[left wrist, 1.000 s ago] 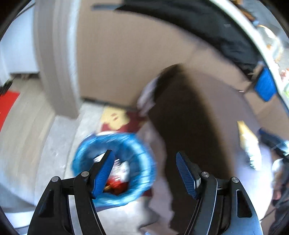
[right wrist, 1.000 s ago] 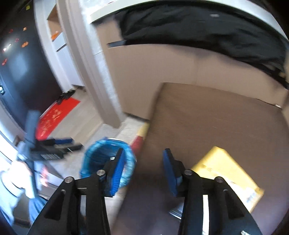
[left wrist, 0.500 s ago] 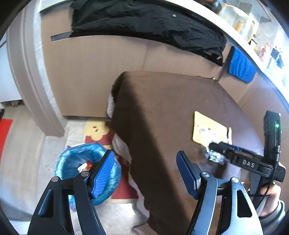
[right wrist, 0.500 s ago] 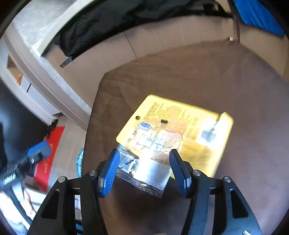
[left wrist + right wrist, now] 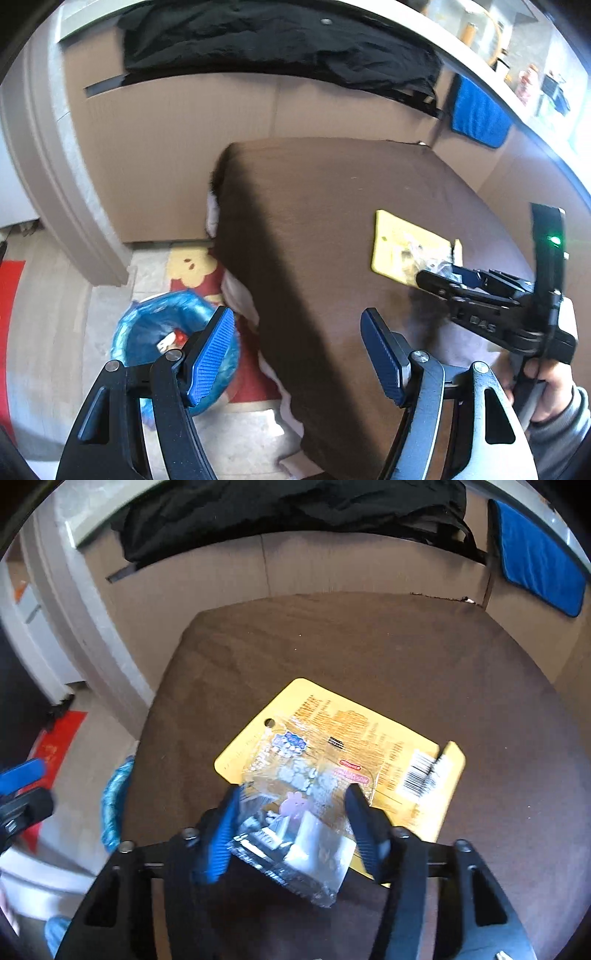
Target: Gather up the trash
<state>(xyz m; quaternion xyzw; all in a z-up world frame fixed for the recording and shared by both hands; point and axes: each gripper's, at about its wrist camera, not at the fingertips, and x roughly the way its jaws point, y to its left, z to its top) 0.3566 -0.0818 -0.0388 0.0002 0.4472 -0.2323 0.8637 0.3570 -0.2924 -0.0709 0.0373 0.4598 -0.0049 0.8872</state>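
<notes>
A yellow card package (image 5: 369,734) with a clear plastic blister (image 5: 295,834) lies on the brown-covered table (image 5: 351,646); it also shows in the left wrist view (image 5: 400,243). My right gripper (image 5: 295,825) is open, its fingers on either side of the clear blister, not closed on it. In the left wrist view the right gripper (image 5: 448,275) reaches over the package. My left gripper (image 5: 299,350) is open and empty, held over the table's left edge. A bin lined with a blue bag (image 5: 147,328), holding some trash, stands on the floor below.
A cardboard wall (image 5: 166,147) rises behind the table, with black cloth (image 5: 277,40) and a blue cloth (image 5: 478,110) draped over its top. A grey door frame (image 5: 48,166) stands at the left. A red and yellow mat (image 5: 192,266) lies by the bin.
Both grippers swung from the bin toward the table. The right gripper moved down onto the package, so its open fingers now sit on either side of the clear blister.
</notes>
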